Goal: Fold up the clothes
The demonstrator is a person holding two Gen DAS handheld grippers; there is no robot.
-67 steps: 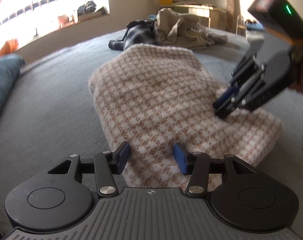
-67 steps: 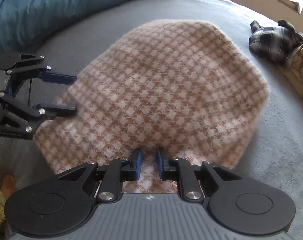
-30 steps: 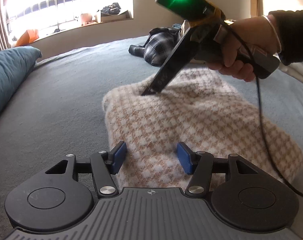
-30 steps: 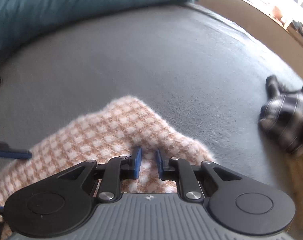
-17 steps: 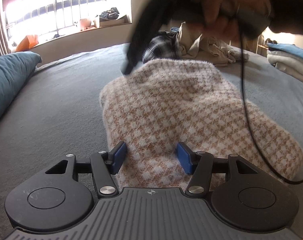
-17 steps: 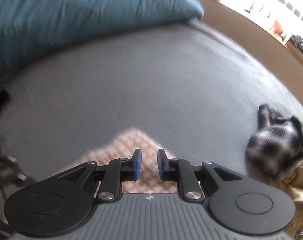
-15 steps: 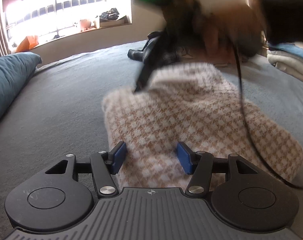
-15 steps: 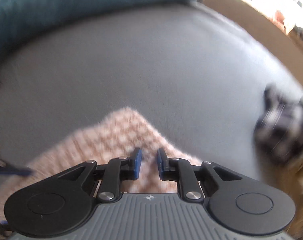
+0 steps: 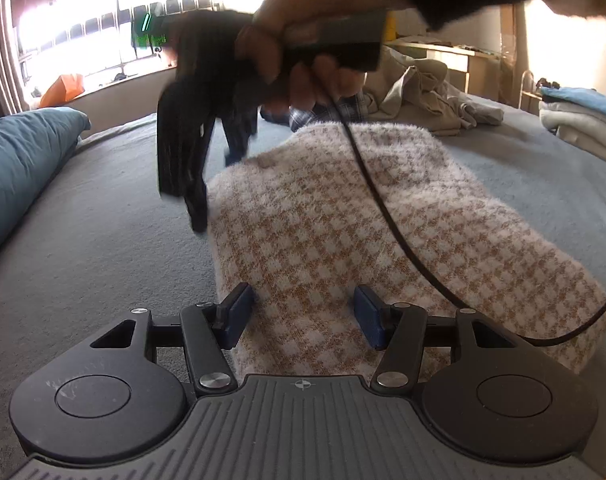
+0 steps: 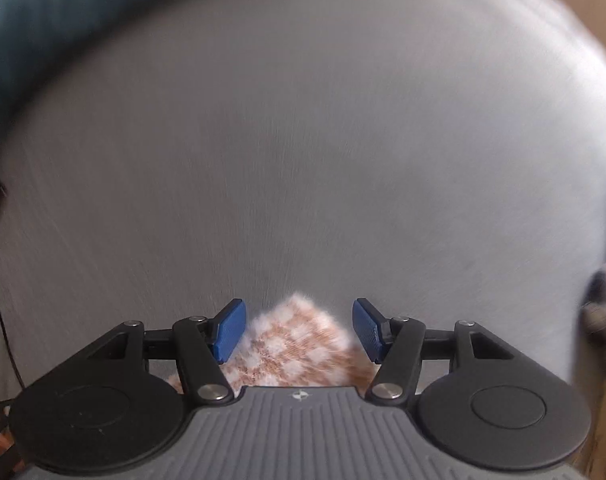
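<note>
The folded checked sweater lies on the grey bed. The left gripper stands apart over its 6 o'clock edge. The right gripper has just been opening, pads clear of the corner between them, near the sweater's 10 o'clock corner

Right tool just sprung apart; left tool half-spread.

A grey bedcover spreads across the scene, with a teal pillow at its left edge. On the far side a bright barred window has an orange object on its sill. To the far right stands a wooden desk.
</note>
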